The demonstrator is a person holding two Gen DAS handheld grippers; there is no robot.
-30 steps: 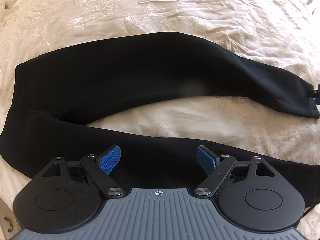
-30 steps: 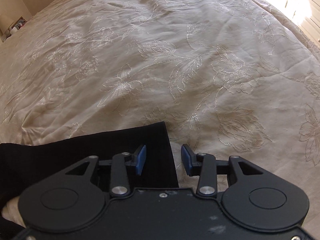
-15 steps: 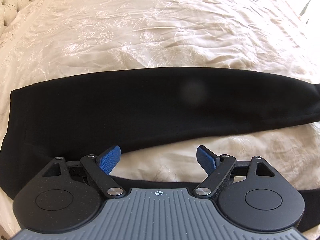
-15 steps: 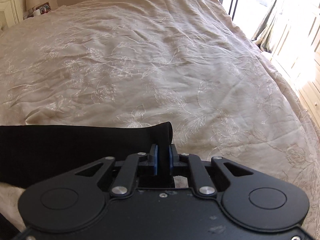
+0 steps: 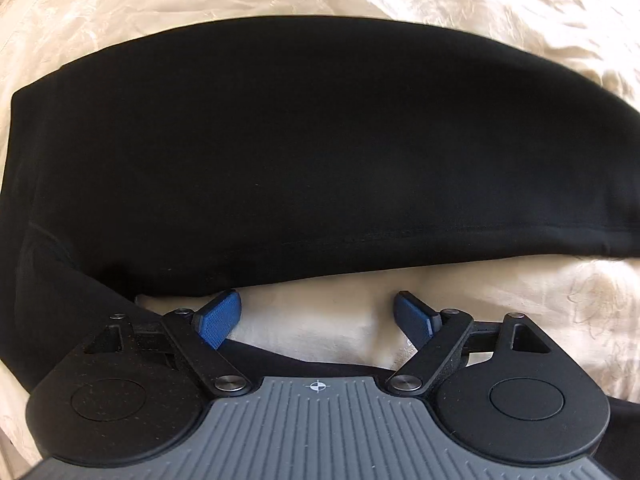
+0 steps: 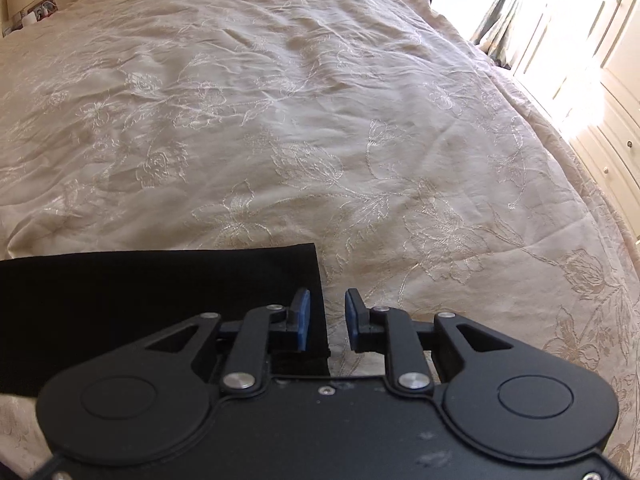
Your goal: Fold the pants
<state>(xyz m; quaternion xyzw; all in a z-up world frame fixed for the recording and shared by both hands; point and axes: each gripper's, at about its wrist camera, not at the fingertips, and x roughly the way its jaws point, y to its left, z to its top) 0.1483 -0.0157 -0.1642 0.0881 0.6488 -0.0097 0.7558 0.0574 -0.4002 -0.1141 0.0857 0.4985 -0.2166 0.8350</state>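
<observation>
**Black pants on an embroidered bedspread**

The black fabric pants lay flat on the cream floral-embroidered bedspread. The left gripper stood wide, empty. The right gripper stood narrowly parted beside the leg hem, gripping nothing.

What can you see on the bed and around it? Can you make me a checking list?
Surface: cream bedspread with stitched flowers, wrinkled.
Job's things: black pants lying flat; one leg end reaches the right gripper.
Clutter: small items on a far stand, too blurred to name.
Grippers: left gripper open, over a strip of bedspread between the two legs; right gripper open, its jaws either side of the leg end's edge, gripping nothing.
Cables: nothing seen.
Surroundings: curtain, bright window, pale cupboard doors beside the bed.
</observation>
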